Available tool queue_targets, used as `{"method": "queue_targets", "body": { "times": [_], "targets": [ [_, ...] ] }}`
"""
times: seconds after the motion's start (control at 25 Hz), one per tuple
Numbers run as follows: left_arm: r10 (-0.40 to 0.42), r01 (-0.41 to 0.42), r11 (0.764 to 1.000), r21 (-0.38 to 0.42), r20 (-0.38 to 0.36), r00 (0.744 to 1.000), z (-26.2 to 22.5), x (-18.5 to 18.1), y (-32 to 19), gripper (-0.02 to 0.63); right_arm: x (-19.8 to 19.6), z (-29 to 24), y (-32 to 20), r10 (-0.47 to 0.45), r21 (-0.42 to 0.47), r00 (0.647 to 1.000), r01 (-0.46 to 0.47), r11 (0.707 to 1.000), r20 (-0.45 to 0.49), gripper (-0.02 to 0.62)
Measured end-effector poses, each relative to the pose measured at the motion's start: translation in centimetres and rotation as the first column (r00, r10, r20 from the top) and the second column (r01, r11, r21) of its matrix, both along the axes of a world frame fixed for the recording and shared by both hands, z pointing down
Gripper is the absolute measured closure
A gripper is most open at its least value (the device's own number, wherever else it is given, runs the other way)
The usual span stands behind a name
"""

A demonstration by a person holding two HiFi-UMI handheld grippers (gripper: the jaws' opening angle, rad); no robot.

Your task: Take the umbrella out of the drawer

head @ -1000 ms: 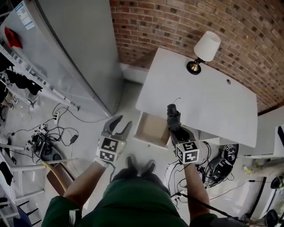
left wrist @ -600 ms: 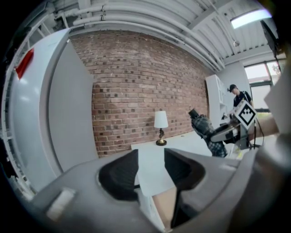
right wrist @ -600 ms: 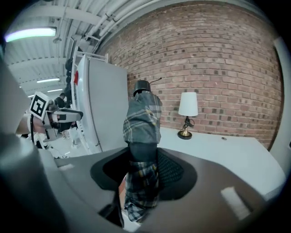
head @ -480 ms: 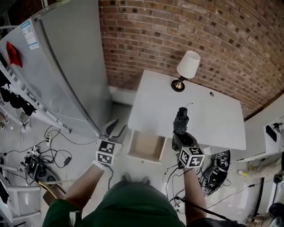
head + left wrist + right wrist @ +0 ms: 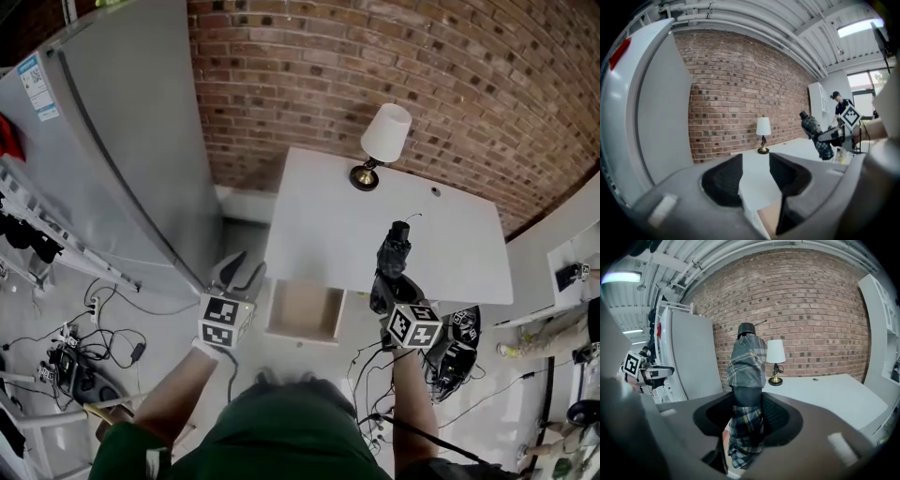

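Note:
My right gripper (image 5: 386,286) is shut on a folded plaid umbrella (image 5: 394,251), which it holds above the front part of the white table (image 5: 319,225). In the right gripper view the umbrella (image 5: 747,380) stands upright between the pads, its black cap on top. Under the table's front edge the wooden drawer (image 5: 305,311) stands pulled out, and nothing shows inside it. My left gripper (image 5: 240,272) hangs open to the left of the drawer, with nothing between its jaws (image 5: 754,176). From the left gripper view I see the umbrella (image 5: 814,133) off to the right.
A table lamp (image 5: 380,141) with a white shade stands at the table's back edge by the brick wall (image 5: 394,66). A tall grey cabinet (image 5: 122,150) stands left of the table. Cables and gear (image 5: 66,347) lie on the floor at both sides.
The right gripper has lifted the umbrella up from the drawer's level to above the tabletop. The left gripper has risen a little beside the drawer. The head view has tilted toward the wall.

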State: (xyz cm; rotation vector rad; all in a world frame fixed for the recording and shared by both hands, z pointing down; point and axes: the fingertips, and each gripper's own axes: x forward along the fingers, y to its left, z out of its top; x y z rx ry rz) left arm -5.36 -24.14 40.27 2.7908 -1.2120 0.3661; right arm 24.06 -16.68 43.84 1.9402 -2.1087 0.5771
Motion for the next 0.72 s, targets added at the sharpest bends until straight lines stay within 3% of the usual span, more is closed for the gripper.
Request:
{"method": "queue_targets", "body": {
  "times": [0.28, 0.44, 0.72],
  "targets": [
    [0.012, -0.012, 0.999, -0.04, 0.008, 1.0, 1.7, 0.3, -1.6, 0.43, 6.4, 1.1, -0.2, 0.141, -0.049, 0.988, -0.139, 0.989, 0.054, 0.425],
    [-0.001, 0.002, 0.999, -0.039, 0.016, 1.0, 2.2, 2.0, -3.2, 0.431, 10.3, 3.1, -1.6, 0.156, -0.089, 0.988, -0.154, 0.984, 0.02, 0.425],
    [-0.032, 0.035, 0.998, -0.057, 0.057, 0.998, 3.0, 7.8, -5.9, 0.431, 16.6, 7.1, -5.0, 0.145, -0.169, 0.989, -0.137, 0.976, 0.038, 0.425]
  ]
}}
